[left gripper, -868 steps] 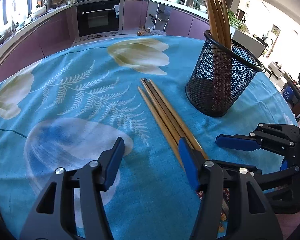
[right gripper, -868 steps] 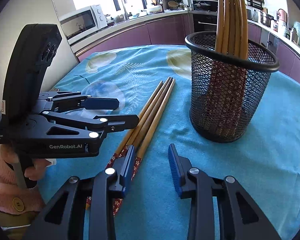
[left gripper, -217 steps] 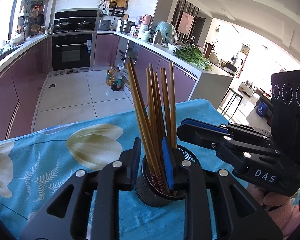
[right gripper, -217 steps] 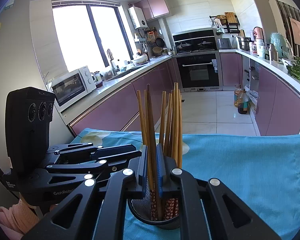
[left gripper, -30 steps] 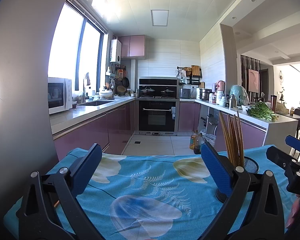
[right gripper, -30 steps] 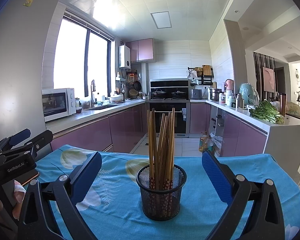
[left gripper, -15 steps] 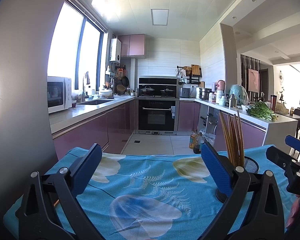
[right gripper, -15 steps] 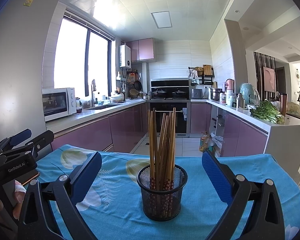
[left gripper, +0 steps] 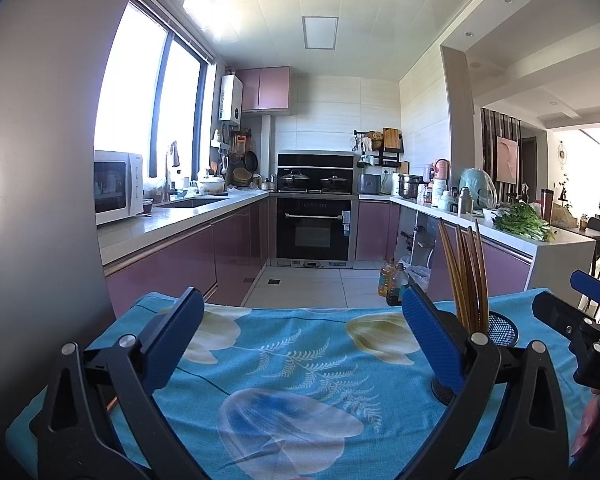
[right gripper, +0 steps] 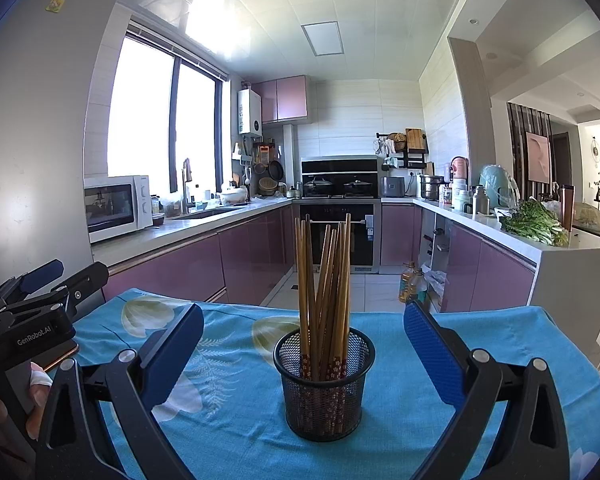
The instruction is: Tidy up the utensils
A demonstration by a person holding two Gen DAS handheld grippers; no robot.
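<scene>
A black mesh holder (right gripper: 323, 384) stands upright on the blue flowered tablecloth (right gripper: 400, 440), with several wooden chopsticks (right gripper: 324, 280) standing in it. In the right wrist view it sits centred between my right gripper's (right gripper: 304, 344) wide-open blue pads, well ahead of them. In the left wrist view the holder (left gripper: 500, 330) and chopsticks (left gripper: 466, 276) show at the right, partly behind the right finger. My left gripper (left gripper: 300, 332) is open and empty, held above the cloth (left gripper: 292, 360). Each gripper shows at the edge of the other's view.
The table's far edge drops to a tiled kitchen floor (left gripper: 312, 286). Purple cabinets, an oven (left gripper: 314, 232) and counters lie beyond. A microwave (right gripper: 116, 206) stands on the left counter. Greens (right gripper: 534, 220) lie on the right counter.
Almost nothing has moved in the last second. About seven seconds ago both grippers were shut on chopsticks over the holder; now both are open, empty and pulled back.
</scene>
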